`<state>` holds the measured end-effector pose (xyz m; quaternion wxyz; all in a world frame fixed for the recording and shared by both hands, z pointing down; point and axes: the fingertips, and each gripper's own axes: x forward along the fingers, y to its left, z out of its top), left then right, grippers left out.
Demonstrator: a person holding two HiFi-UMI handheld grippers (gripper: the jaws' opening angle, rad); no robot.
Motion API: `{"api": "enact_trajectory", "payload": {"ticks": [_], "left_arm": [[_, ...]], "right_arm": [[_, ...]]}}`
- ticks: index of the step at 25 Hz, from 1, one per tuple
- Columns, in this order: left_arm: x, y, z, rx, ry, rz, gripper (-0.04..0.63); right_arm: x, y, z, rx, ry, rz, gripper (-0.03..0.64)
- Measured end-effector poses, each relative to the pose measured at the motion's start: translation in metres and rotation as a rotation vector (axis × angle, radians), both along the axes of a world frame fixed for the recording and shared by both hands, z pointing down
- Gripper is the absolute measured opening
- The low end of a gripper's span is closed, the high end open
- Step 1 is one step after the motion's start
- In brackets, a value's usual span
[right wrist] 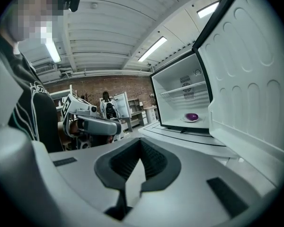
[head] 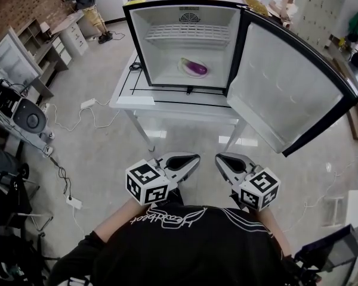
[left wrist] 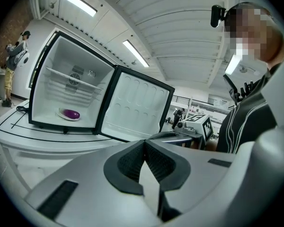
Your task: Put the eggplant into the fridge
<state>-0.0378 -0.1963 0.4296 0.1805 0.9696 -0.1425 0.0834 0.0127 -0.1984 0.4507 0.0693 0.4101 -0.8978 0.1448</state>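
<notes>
Eggplant (head: pixel 194 68) is lying on plate (head: pixel 181 66) inside fridge (head: pixel 144 46), door open. You're holding left gripper (head: pixel 193 158) & right gripper (head: pixel 221 158) w/ fingers pressed together, empty. It's looking light, glossy, prob. slick; if regrasping, take mid-body.

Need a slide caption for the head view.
Eggplant on a plate inside the open fridge; left gripper and right gripper shut, empty, near the person.

- The person wore a black shirt (head: pixel 185 249) with white script lettering (head: pixel 167 218) across it, and thin white stripes (head: pixel 246 217) toward 2 o'clock.
- The left gripper (head: pixel 195 157) and right gripper (head: pixel 218 158) had pale grey shells and dark ribbed pads (left wrist: pixel 130 163).
- Each carried a white cube (head: pixel 147 183) printed with black square markers.
</notes>
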Motion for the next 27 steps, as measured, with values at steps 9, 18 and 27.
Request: {"api": "enact_trajectory", "payload": {"ticks": [9,18,27], "left_arm": [[-0.003,0.003,0.005,-0.010,0.006,-0.010,0.008],[-0.009,0.001,-0.014,0.064,0.006,-0.013,0.008],[-0.011,-0.002,-0.021,0.071,0.017,-0.013,0.008]], "right_arm": [[-0.001,0.005,0.001,0.004,0.010,0.005,0.006],[-0.011,0.000,-0.017,0.034,0.020,-0.002,0.005],[-0.011,-0.003,-0.022,0.061,0.029,0.000,0.005]]}}
